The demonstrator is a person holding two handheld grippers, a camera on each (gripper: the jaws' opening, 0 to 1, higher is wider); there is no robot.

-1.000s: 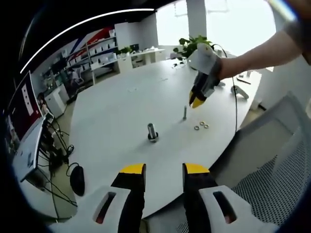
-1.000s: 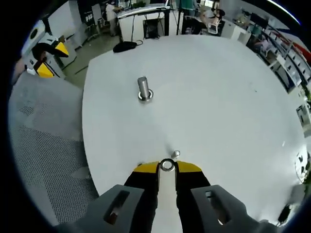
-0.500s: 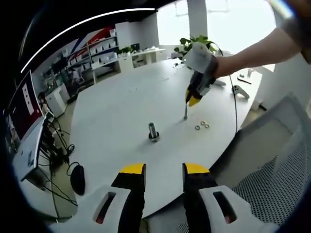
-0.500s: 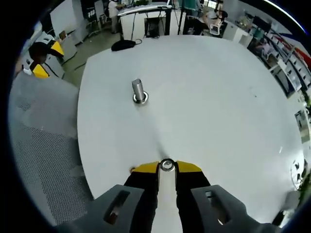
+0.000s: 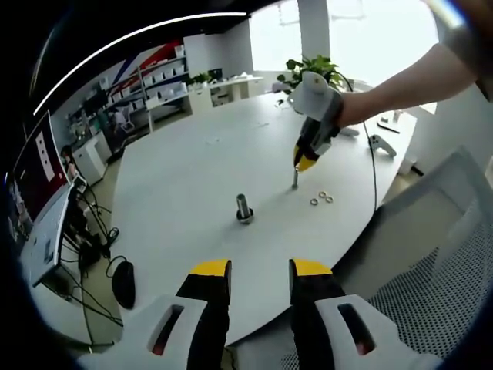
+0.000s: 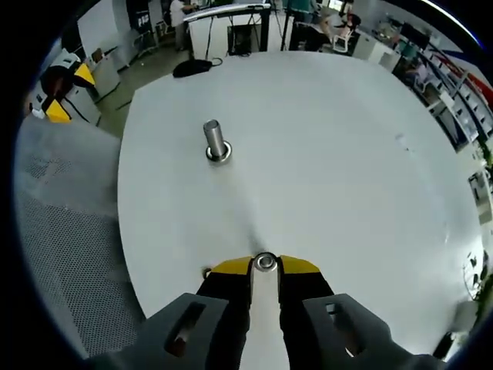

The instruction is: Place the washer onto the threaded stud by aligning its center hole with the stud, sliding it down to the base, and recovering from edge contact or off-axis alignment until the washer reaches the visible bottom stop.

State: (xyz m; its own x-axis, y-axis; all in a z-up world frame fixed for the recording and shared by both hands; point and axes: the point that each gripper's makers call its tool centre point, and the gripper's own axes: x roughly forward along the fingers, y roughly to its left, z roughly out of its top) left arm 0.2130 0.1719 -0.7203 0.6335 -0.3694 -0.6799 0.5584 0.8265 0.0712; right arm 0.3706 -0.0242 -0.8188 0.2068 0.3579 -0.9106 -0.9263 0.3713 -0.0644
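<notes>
A round white table carries the things; a short metal post stands upright near its middle; three loose washers lie near a thin upright stud.

The white surface is seen from beyond its near edge in the left gripper view, from high and well back; in the right gripper view it is looked down on closely. The thick stud is shared by both

White round table, a second, thicker metal post standing upright near its middle, green plant behind the far edge, mesh chair beside the near edge, black cables on the floor, shelves along the wall
</notes>
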